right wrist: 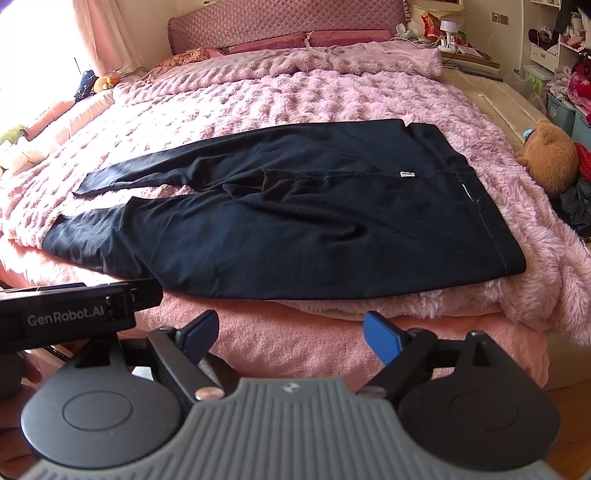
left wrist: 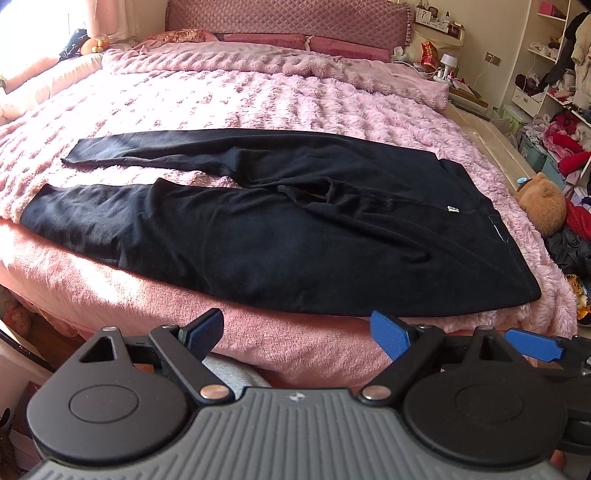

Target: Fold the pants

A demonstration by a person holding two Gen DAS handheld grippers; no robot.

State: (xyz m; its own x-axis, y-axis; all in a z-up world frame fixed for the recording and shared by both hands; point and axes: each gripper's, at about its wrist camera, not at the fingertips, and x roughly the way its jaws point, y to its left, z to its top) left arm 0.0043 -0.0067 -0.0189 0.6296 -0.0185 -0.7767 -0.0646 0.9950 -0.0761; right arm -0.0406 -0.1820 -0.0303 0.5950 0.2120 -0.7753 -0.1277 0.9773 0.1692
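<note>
Black pants (left wrist: 280, 221) lie flat on the pink bed, waistband to the right, both legs spread apart toward the left. They also show in the right wrist view (right wrist: 295, 218). My left gripper (left wrist: 297, 334) is open and empty, held off the bed's near edge below the pants. My right gripper (right wrist: 290, 334) is open and empty, also off the near edge, below the waist end. One blue finger (left wrist: 533, 343) of the right gripper shows at the right of the left wrist view. The left gripper's black body (right wrist: 74, 314) shows at the left of the right wrist view.
The fluffy pink blanket (left wrist: 258, 99) covers the bed, with pillows and a padded headboard (left wrist: 288, 18) behind. A brown teddy bear (right wrist: 550, 158) sits off the right side. Cluttered shelves (left wrist: 554, 74) and clothes stand at the right. A nightstand with a small lamp (right wrist: 448, 27) is at the back.
</note>
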